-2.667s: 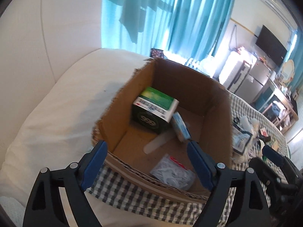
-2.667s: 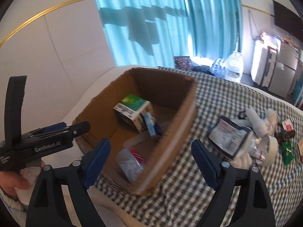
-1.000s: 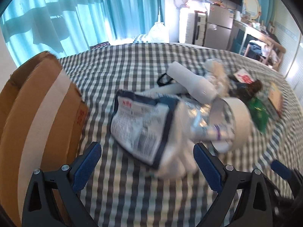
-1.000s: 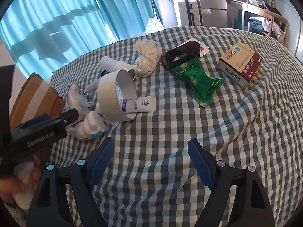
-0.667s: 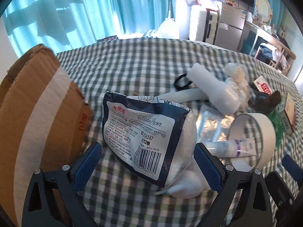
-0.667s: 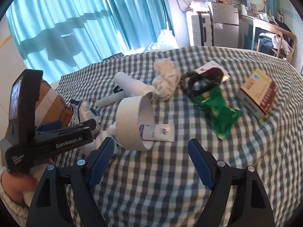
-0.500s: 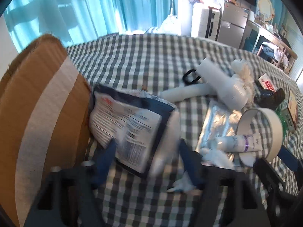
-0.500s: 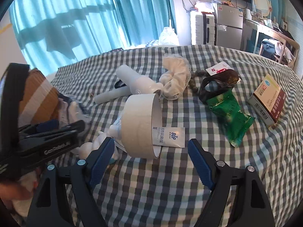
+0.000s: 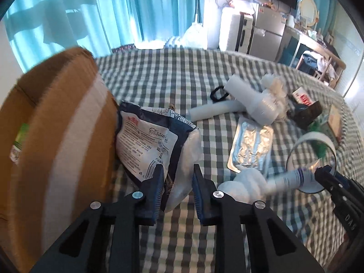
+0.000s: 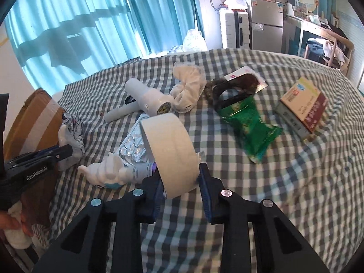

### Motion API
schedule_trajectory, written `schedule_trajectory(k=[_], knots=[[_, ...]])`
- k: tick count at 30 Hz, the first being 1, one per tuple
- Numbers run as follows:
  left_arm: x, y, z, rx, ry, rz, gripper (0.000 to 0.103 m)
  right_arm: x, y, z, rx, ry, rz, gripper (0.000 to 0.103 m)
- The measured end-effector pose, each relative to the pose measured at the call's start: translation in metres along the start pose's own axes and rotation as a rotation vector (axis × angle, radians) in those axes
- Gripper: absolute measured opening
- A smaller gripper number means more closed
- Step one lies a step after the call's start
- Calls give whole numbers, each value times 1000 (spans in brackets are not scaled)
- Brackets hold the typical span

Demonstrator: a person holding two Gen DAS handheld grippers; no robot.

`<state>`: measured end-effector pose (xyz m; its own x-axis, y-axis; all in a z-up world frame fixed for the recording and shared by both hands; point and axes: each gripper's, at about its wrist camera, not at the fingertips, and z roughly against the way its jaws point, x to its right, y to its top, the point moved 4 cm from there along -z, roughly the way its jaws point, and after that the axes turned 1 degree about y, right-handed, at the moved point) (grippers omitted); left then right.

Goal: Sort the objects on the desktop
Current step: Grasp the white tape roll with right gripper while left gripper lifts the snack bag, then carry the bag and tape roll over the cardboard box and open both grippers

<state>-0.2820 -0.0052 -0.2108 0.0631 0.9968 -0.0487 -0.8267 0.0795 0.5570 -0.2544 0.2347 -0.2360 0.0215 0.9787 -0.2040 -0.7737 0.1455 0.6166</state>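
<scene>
Between the blue pads of our left gripper (image 9: 177,182) sits the near bottom corner of the tissue pack (image 9: 150,143), and the jaws are closing on it, both pads at or very near the soft wrapper. The pack stands tilted on the checked tablecloth (image 9: 163,86), its printed face towards us and its far side leaning against the taped wall of the cardboard box (image 9: 56,136). Its long axis runs up and away from the fingers, so we hold it by the low end and most of its bulk hangs beyond the pads, towards the box. Our right gripper (image 10: 179,182) is closing likewise, on the roll of white tape (image 10: 169,150): the roll lies on its side with its open core facing left and its broad band across the jaws, the near lower rim caught between the pads. A white tube (image 10: 136,170) lies just beside that rim on the left pad's side, and we judge it could be dragged along. Of the two hands the left is nearer the box, which lies immediately to its left, so we expect the pack to need only a lift over the wall, while the tape must cross the clutter of blister foil (image 9: 250,147) and the white bottle (image 10: 150,100) to reach it.
</scene>
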Motion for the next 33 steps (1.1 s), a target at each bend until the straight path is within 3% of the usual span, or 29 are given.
schedule_trajectory(k=[5, 14, 17, 21, 25, 26, 27, 30, 33], knots=[[-9, 2, 55, 114, 11, 8, 15, 3, 8, 40, 59, -17, 1, 29], [-12, -14, 118, 149, -83, 62, 12, -7, 9, 106, 141, -9, 18, 28], [-9, -24, 136, 163, -94, 51, 5, -11, 0, 121, 143, 0, 25, 28], [-9, -36, 151, 157, -124, 49, 5, -20, -12, 137, 139, 23, 36, 28], [-2, -54, 145, 82, -148, 23, 8, -31, -20, 149, 143, 33, 63, 28], [0, -60, 141, 55, -160, 16, 11, -34, -21, 151, 145, 34, 70, 28], [4, -67, 137, 28, -166, 10, 21, -36, -24, 152, 142, 39, 77, 28], [12, -89, 121, -40, -122, 8, 92, -39, -32, 152, 127, 43, 86, 28], [18, -106, 106, -57, -96, 43, 95, -39, -38, 148, 110, 47, 83, 28]])
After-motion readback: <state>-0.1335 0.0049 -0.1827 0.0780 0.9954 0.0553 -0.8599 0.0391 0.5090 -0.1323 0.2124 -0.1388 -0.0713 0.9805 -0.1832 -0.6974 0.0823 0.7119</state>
